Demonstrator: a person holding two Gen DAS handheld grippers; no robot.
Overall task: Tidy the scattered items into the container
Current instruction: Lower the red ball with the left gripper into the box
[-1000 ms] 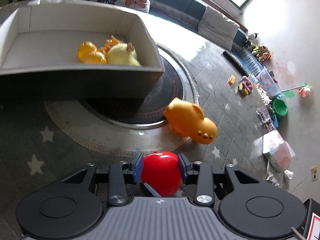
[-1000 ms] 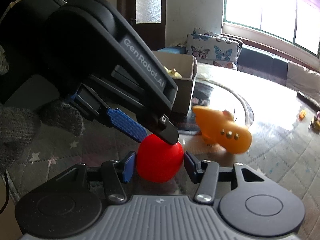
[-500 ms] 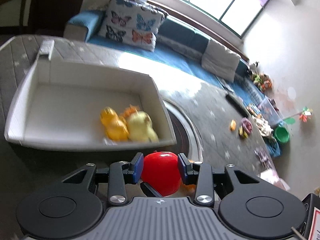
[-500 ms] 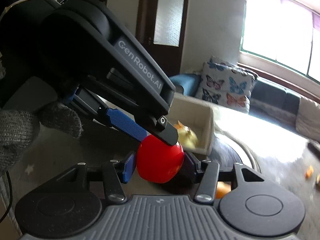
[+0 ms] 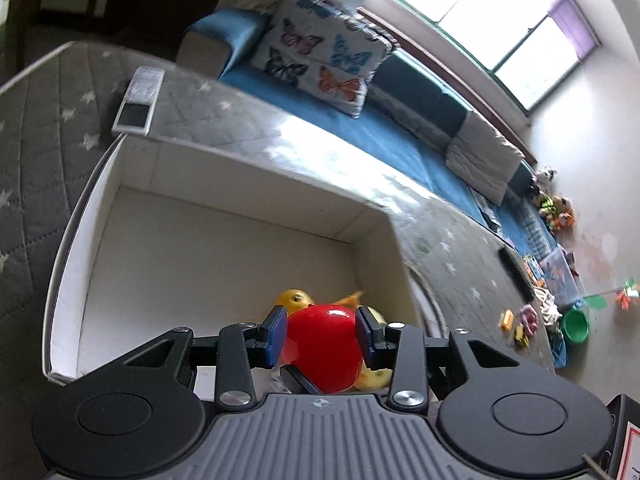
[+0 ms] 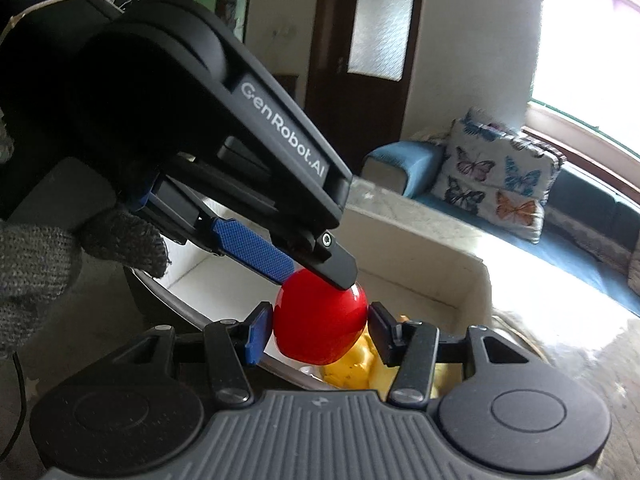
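A red toy apple (image 5: 322, 344) is held over the white box (image 5: 224, 248), above its near right corner. My left gripper (image 5: 322, 334) is shut on the apple. In the right wrist view the apple (image 6: 320, 330) also sits between the pads of my right gripper (image 6: 318, 330), which press its sides, while the left gripper's fingers (image 6: 256, 248) clamp it from above. Yellow and orange toys (image 5: 294, 300) lie in the box under the apple, mostly hidden; they show below it in the right wrist view (image 6: 352, 368).
The box stands on a grey star-patterned table cover (image 5: 36, 168). A white remote (image 5: 136, 104) lies beyond the box's far left corner. A blue sofa with a butterfly cushion (image 5: 320, 64) runs behind. Toys and a green bowl (image 5: 574, 326) lie on the floor at right.
Both grippers have lifted the red apple off the table and carried it over the white box. The orange toy on the table has dropped out of view.
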